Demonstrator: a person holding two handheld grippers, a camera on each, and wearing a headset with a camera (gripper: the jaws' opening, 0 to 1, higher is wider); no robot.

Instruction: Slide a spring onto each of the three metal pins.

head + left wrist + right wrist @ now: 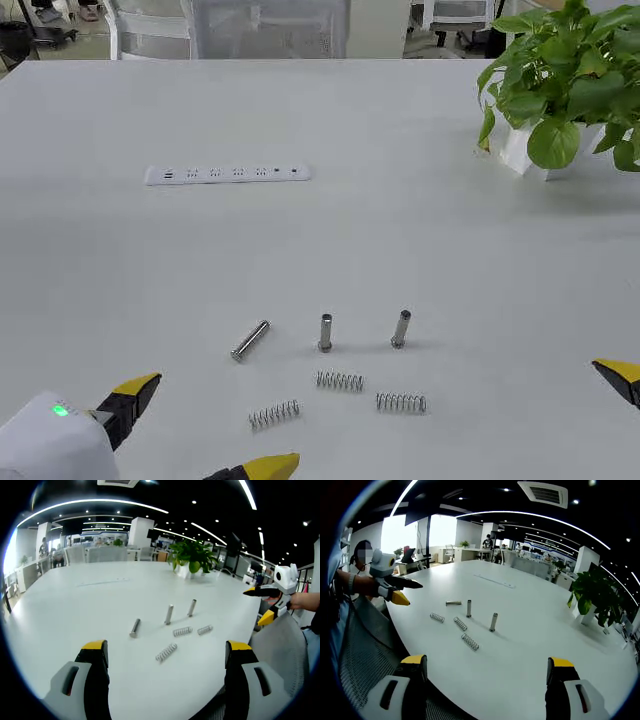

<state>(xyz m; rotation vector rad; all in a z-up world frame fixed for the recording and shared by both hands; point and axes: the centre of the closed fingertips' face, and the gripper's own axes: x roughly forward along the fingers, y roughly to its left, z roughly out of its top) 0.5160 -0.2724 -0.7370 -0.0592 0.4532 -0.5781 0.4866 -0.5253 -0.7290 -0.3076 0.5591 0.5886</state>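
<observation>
Three coiled steel springs [340, 380] lie beside the silver metal pins [325, 332], ahead of the left gripper [167, 647] and right gripper [487, 661], both spread.

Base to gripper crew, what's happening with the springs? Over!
Left hand-held gripper, right hand-held gripper: open, empty. Springs loose on table, none on pins. One pin lying flat. Nothing blocking.

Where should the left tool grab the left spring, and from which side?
Grip the left spring mid-length, jaws across the coils, coming down from above. It lies flat on the table with free space on both long sides, so the jaws can straddle it. A mid-length hold probably leaves both ends open for a pin. The open left tool sits closest.
</observation>
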